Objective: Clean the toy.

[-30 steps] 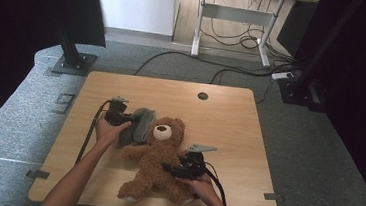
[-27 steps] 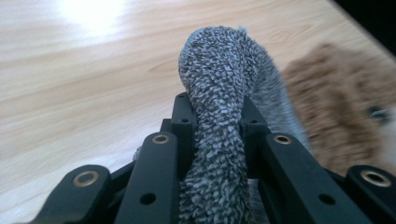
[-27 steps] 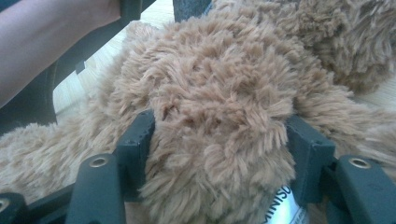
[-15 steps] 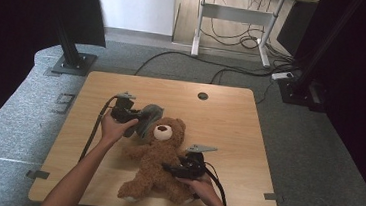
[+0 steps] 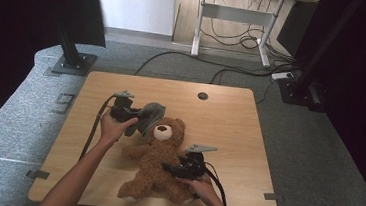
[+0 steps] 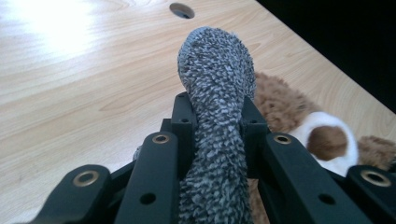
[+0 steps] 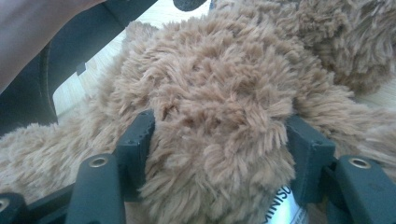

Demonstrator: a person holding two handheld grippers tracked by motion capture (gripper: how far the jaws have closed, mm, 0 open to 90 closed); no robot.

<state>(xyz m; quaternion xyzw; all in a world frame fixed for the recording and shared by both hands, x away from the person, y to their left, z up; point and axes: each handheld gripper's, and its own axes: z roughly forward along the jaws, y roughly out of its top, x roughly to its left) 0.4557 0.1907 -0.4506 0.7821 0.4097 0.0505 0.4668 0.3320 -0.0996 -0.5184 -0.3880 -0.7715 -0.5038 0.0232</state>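
The left gripper (image 5: 136, 121) is clenching a grey cloth (image 5: 151, 115) left of centre, just above the bear's (image 5: 158, 163) head. The right gripper (image 5: 171, 168) is squeezing the bear's body in the lower middle, on the table (image 5: 230, 117).

A teddy bear (image 5: 157, 168) is being kept lying on the table (image 5: 229, 122), toward its near edge, head pointing away from the person. A cloth (image 5: 150, 116) is being held just left of the bear's head by the left gripper (image 5: 137, 120) (lifted off the tabletop). The right gripper (image 5: 171, 169) is being pressed around the bear's body from the right. A hole (image 5: 202, 95) is being left behind the bear, near the far edge.
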